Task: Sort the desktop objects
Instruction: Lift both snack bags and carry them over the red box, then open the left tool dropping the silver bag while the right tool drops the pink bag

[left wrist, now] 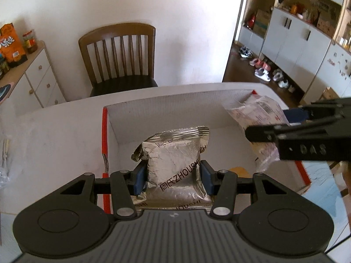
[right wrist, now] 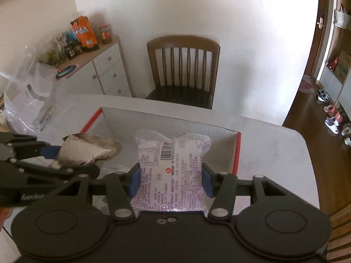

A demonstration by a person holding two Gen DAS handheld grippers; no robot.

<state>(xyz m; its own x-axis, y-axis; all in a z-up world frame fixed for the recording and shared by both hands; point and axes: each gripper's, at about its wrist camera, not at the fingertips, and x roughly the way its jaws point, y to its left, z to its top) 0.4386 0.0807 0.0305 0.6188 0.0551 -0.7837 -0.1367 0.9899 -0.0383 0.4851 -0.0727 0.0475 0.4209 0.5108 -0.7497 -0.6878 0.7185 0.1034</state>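
Cabinet (left wrist: 41,76): white drawers with round knobs at the left edge of the left wrist view; an orange snack bag (left wrist: 11,43) and a jar (left wrist: 30,41) stand on its wooden top.
Table (left wrist: 61,135): white top filling the middle band of both views.
Box (left wrist: 166,103): open white cardboard box with red edges, sitting on the table in the centre of the left wrist view; its far wall runs across the frame.
Left gripper (left wrist: 173,176): lower centre of its own view, blue pads pressed on both sides of the silver packet, which it holds above the box's inside.
Silver packet (left wrist: 173,160): foil pouch printed "ZHOUSHI", centre of the left wrist view, its crimped top pointing toward the far box wall.
Chair (left wrist: 120,54): brown wooden, slatted back, beyond the table against the white wall, upper centre.
Right gripper (right wrist: 171,178): lower centre of its own view, blue pads clamped on the white packet's sides; in the left wrist view it enters from the right edge.
White packet (right wrist: 172,166): white wrapper with purple print and a barcode, held over the right part of the box.
Shoes (left wrist: 261,70): several pairs on the brown floor, at right.
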